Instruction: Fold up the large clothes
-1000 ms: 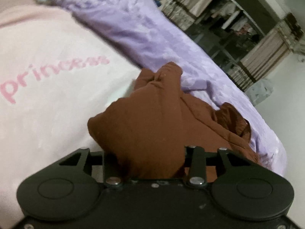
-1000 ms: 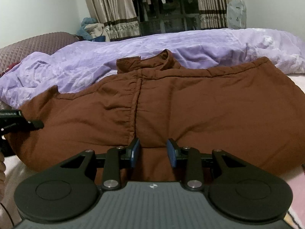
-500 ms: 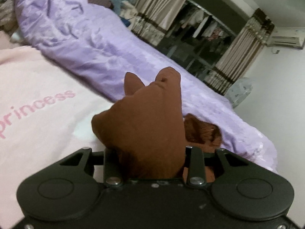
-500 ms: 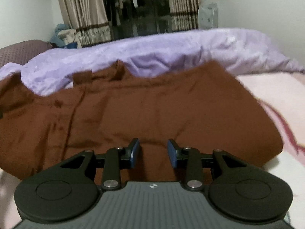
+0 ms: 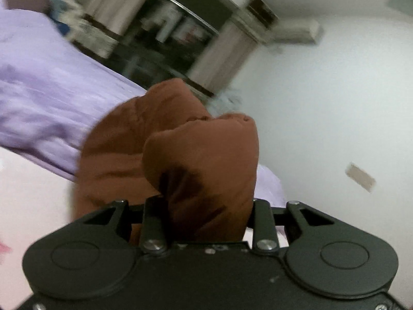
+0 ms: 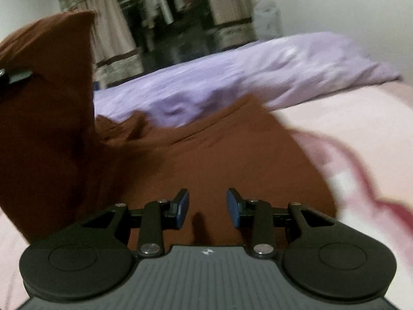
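A large brown garment point(image 6: 232, 160) lies on a pink blanket point(image 6: 335, 118) on the bed. My left gripper point(image 5: 206, 206) is shut on a bunched end of the brown garment point(image 5: 185, 155) and holds it raised above the bed; its fingertips are hidden in the cloth. That raised end shows at the left of the right wrist view point(image 6: 46, 108), with part of the left gripper point(image 6: 15, 76) at the edge. My right gripper point(image 6: 207, 210) is open and empty, just above the garment's near edge.
A purple quilt point(image 6: 245, 77) lies along the far side of the bed, also in the left wrist view point(image 5: 46, 98). Beyond it stand curtains point(image 6: 108, 38) and a dark window with hanging clothes. A white wall point(image 5: 335, 103) is to the right.
My left gripper has lifted the garment's end higher and tilted upward. My right gripper has moved right along the garment's near edge and stayed open.
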{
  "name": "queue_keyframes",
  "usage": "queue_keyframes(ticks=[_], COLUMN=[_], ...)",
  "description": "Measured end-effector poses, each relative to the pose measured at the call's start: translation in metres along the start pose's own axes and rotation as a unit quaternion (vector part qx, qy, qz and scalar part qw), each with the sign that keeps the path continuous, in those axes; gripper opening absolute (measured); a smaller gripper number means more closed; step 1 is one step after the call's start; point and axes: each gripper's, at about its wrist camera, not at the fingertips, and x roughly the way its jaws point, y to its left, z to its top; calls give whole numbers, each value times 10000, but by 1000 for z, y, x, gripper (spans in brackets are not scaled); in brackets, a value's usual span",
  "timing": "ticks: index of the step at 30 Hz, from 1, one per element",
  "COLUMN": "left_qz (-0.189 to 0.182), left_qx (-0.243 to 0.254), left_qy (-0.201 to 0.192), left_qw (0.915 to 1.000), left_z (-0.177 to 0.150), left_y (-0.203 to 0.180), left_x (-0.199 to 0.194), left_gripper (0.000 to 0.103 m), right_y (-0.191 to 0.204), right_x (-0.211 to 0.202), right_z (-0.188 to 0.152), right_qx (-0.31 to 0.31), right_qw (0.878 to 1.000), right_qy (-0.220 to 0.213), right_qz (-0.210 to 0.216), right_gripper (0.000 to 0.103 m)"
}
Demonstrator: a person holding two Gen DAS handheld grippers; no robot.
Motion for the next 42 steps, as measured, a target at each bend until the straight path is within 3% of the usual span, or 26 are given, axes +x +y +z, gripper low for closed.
queue_keyframes(ticks=[4, 7, 9, 11, 13, 14, 17, 20, 22, 24, 27, 29, 33, 37, 38, 40, 41, 42], left_qz=[-130, 355, 521, 433, 291, 195, -140, -384, -209, 176, 849, 1143, 1235, 1399, 1450, 1475, 1465, 1460], left_qx=[278, 708, 1226, 1797, 1943, 1920, 1684, 1546, 1730, 1944, 2143, 2152, 2089, 2149, 2147, 2077, 2085, 2114], left_qy=[754, 1465, 1619, 1457, 1544, 1579, 1548, 999, 512, 314, 436, 715, 1136, 1395, 1427, 1462, 1446, 1439], left_qw=[9967, 9860, 9778, 9719, 9683, 9684, 9734, 9822, 9834, 9803, 9721, 9672, 9634, 9564, 9552, 9559, 9561, 9556], left_z=[-49, -98, -126, -139, -142, -139, -113, -79, -63, -57, -63, -76, -99, -111, -113, -109, -106, -104], left_y=[-33, -37, -37, -47, -59, -63, -67, -67, -61, -47, -10, 13, 37, 50, 53, 56, 54, 51], left_x=[73, 128, 149, 152, 152, 151, 135, 81, 39, 7, -18, -23, -12, 25, 29, 36, 36, 36], left_gripper=[29, 33, 49, 80, 96, 99, 99, 101, 103, 103, 103, 103, 103, 98, 89, 81, 73, 70], right_y=[-47, -71, -82, -90, -95, -96, -103, -108, -110, -113, -115, -114, -106, -102, -101, -98, -95, -93], right_x=[-9, -13, -16, -19, -22, -23, -35, -51, -61, -66, -60, -47, -14, 13, 20, 32, 32, 33], right_z=[3, -1, -4, -5, -5, -4, -1, 7, 10, 13, 13, 14, 21, 29, 31, 35, 33, 36], right_qx=[314, 471, 508, 565, 653, 717, 936, 1160, 1352, 1677, 2241, 2534, 2693, 2915, 2960, 2929, 2842, 2742], right_qw=[9988, 9976, 9971, 9966, 9962, 9958, 9946, 9927, 9902, 9836, 9655, 9546, 9518, 9446, 9432, 9471, 9507, 9539], right_qy=[6, 52, 56, 59, 63, 60, -28, -255, -332, -316, -187, -5, 288, 522, 546, 584, 563, 527], right_qz=[-369, -502, -569, -589, -578, -564, -438, -201, 90, 584, 1310, 1565, 1441, 1415, 1408, 1179, 1106, 1104], right_gripper=[41, 41, 41, 41, 41, 41, 43, 54, 59, 72, 87, 87, 89, 89, 89, 88, 73, 44])
